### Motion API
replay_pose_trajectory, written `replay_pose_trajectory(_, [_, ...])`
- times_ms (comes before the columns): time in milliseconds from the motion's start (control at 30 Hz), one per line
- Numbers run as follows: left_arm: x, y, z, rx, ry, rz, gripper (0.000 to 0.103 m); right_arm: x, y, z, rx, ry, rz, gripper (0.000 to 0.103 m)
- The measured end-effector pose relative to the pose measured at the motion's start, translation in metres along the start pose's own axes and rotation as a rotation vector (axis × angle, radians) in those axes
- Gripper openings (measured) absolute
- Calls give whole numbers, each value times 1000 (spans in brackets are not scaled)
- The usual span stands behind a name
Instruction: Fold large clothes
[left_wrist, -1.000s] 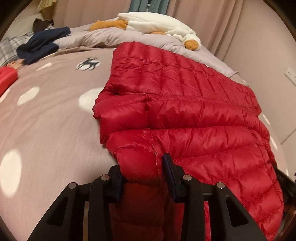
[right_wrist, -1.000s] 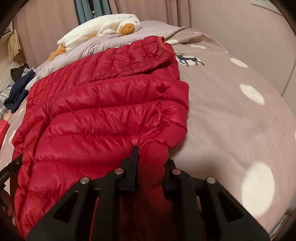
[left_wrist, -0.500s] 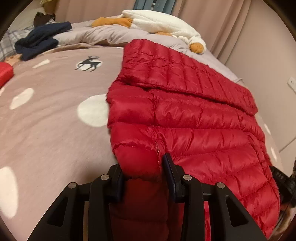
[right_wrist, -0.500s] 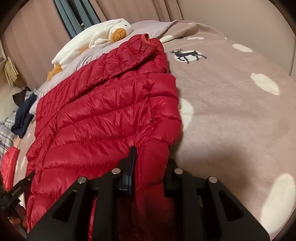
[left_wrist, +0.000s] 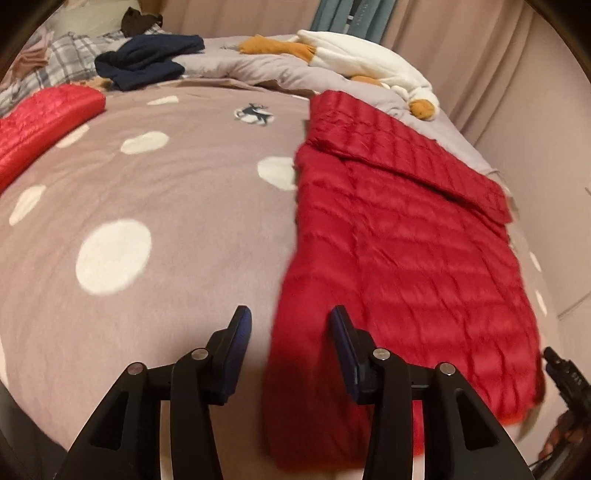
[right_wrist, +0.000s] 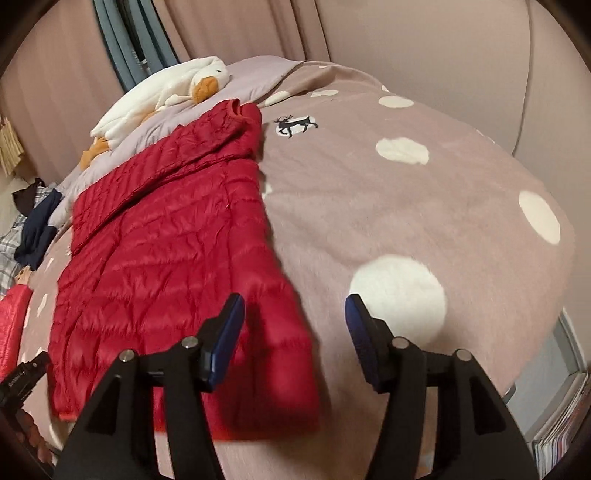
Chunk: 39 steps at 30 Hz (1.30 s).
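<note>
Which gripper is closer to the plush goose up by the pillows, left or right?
Hard to call; roughly equal. Left gripper hangs open over the red jacket's near left corner, right gripper open over its near right corner; the goose lies beyond both.

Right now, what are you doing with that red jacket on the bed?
A person with a gripper in each hand is folding the red jacket on the bed. Both grippers have just been opening and nothing is pinched now: the left gripper and right gripper hang open over the jacket's near edge, which lies flat on the spotted cover.
</note>
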<state>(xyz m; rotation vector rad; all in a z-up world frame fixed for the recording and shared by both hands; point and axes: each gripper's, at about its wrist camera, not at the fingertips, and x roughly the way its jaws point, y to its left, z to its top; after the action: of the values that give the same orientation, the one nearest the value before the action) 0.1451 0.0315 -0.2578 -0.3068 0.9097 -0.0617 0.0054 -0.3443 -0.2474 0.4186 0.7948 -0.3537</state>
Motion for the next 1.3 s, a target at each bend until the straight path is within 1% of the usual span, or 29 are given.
replay_pose_trajectory(33, [-2,-1,-4,-6,7,-15,50,-3,-2,-5,4,6,22,58])
replay_pose_trajectory(100, [-4,-3,-14,-20,23,-29,67,-5,-2,-11,10,17,39,58])
replay_pose_trajectory(167, [-6,-1,-25,-61,42,-96,73,-5,1,-16,26,27,67,64])
replay_pose_trajectory(200, [-6,0,-29,-82,54,-132,79,-5,3,-19,39,32,89,69])
replay_pose_trajectory(233, [-6,0,-32,-102,66,-163,81,-5,4,-24,61,43,130,73])
replay_pose_trajectory(267, [-5,0,-34,-123,75,-193,85,-2,8,-25,72,51,150,76])
replay_pose_trajectory(300, [-5,-1,-36,-143,83,-219,86,-1,10,-27,87,59,172,81])
replay_pose_trajectory(367, [-5,-5,-37,-147,93,-246,86,1,14,-35,128,64,193,84])
replay_pose_trajectory(433, [-3,-9,-38,-144,111,-280,86,4,18,-45,190,81,265,87])
replay_pose_trajectory(467, [0,-8,-40,-166,123,-324,86,5,20,-48,210,89,297,87])
replay_pose_trajectory(533, [1,-8,-43,-210,128,-369,86,8,24,-53,245,101,339,87])
replay_pose_trajectory(567, [2,-8,-44,-245,137,-425,86,8,27,-55,258,107,356,87])
replay_pose_trajectory(633, [5,-8,-46,-297,173,-505,86,10,32,-56,301,132,432,87])
replay_pose_trajectory(667, [9,-10,-49,-322,206,-539,86,12,34,-56,320,150,466,87])
replay_pose_trajectory(700, [11,-12,-52,-338,225,-557,86,14,38,-57,346,178,502,87])
replay_pose_trajectory(767, [8,-16,-53,-328,209,-571,86,16,41,-58,366,195,536,87])
replay_pose_trajectory(833, [7,-17,-51,-325,175,-555,86,16,44,-58,359,185,526,87])
replay_pose_trajectory(867, [8,-16,-48,-346,162,-556,86,16,43,-58,359,182,520,87])
replay_pose_trajectory(967, [16,-17,-40,-371,156,-568,86,18,41,-56,385,168,521,86])
replay_pose_trajectory(1200, [26,-32,-27,-300,102,-492,86,23,33,-49,379,139,506,86])
replay_pose_trajectory(1300, [32,-32,-23,-279,75,-476,86,27,28,-46,392,128,512,86])
